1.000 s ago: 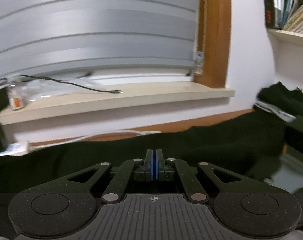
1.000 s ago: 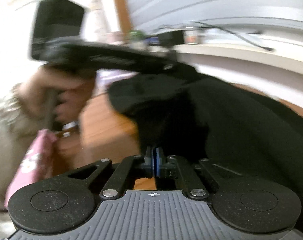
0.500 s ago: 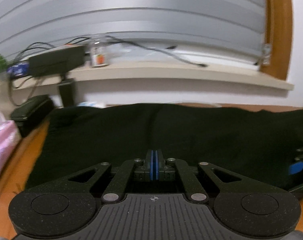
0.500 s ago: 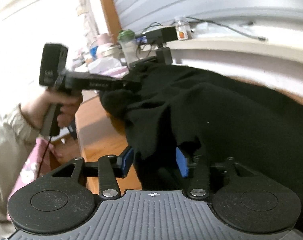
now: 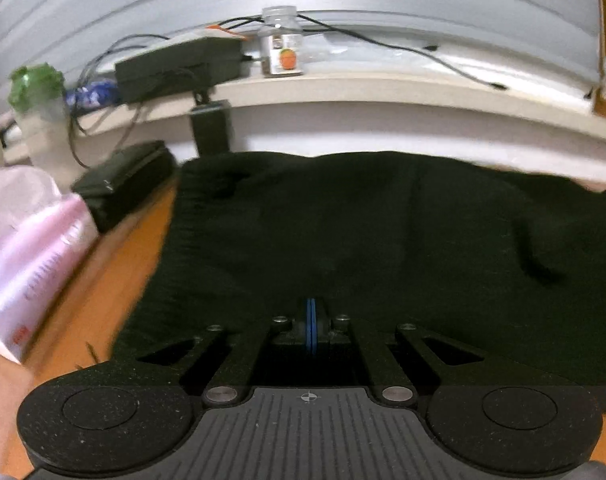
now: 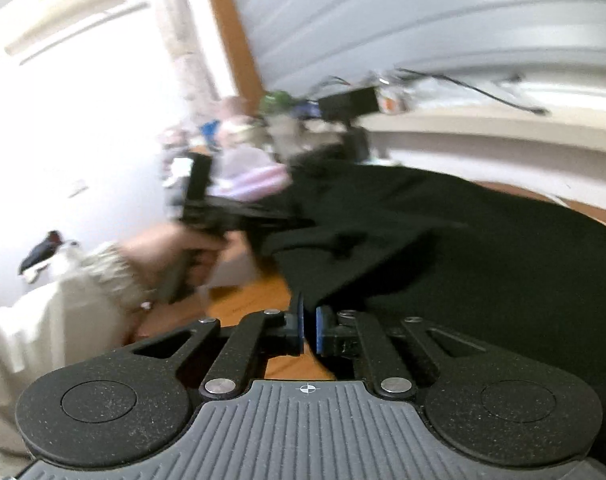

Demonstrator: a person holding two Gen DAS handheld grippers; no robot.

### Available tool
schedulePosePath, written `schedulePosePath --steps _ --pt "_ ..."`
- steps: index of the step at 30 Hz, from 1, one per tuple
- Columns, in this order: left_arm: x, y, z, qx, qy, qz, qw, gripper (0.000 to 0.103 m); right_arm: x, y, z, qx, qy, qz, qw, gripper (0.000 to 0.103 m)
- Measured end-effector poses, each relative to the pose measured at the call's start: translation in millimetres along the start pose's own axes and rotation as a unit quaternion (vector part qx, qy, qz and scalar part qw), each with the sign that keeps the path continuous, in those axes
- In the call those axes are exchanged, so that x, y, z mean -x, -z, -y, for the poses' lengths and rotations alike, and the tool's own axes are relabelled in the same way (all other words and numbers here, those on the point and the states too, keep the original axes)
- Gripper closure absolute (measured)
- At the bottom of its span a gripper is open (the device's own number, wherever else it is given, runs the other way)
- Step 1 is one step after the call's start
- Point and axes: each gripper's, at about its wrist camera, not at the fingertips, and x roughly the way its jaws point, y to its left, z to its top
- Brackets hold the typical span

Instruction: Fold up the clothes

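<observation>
Where the black garment (image 5: 383, 232) lay: spread flat across the wooden table (image 5: 115, 280), its far edge under the windowsill (image 5: 383, 88).
Left gripper (image 5: 311, 312): blue pads pressed together, low over the garment's near part; pinched cloth not discernible.
Right gripper (image 6: 309, 320): jaws just closing, a thin slit left, nothing between them, tips beside the garment's edge.
</observation>
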Motion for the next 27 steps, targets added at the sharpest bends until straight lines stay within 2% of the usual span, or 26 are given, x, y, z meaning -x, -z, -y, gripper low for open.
schedulePosePath --steps 3,6,8,9,10,12,13,18,23,27 --pt "1 0 -9 0.011 0.007 -0.002 0.9999 0.101 5 17 -13 0.009 -0.008 -0.019 1.0 0.097" --pt "8 1 -9 0.0 0.001 0.0 1.0 0.101 -2 35 -13 0.01 -0.003 -0.037 0.999 0.097" --pt "21 3 -15 0.004 0.002 0.012 0.9999 0.096 -4 39 -11 0.004 -0.002 -0.035 0.999 0.097" --pt "31 5 -19 0.013 0.006 0.023 0.9996 0.086 -4 39 -11 0.005 0.001 -0.031 1.0 0.097" --pt "43 9 -24 0.028 0.01 0.038 0.9988 0.072 -4 39 -11 0.007 0.005 -0.027 1.0 0.097" --pt "69 18 -36 0.056 0.004 0.065 0.9963 0.053 -1 38 -11 0.012 0.01 -0.017 1.0 0.097" --pt "78 22 -42 0.064 -0.001 0.071 0.9954 0.049 -1 37 -12 0.015 0.014 -0.014 1.0 0.096" --pt "83 33 -62 0.067 -0.012 0.06 0.9959 0.046 -5 34 -13 0.027 0.029 -0.01 0.999 0.096" --pt "58 23 -68 0.062 0.018 0.054 0.9965 0.047 -1 34 -10 0.026 0.028 -0.008 0.999 0.096" --pt "36 10 -71 0.031 0.022 0.02 0.9991 0.07 4 30 -9 0.029 0.026 0.002 0.999 0.096"
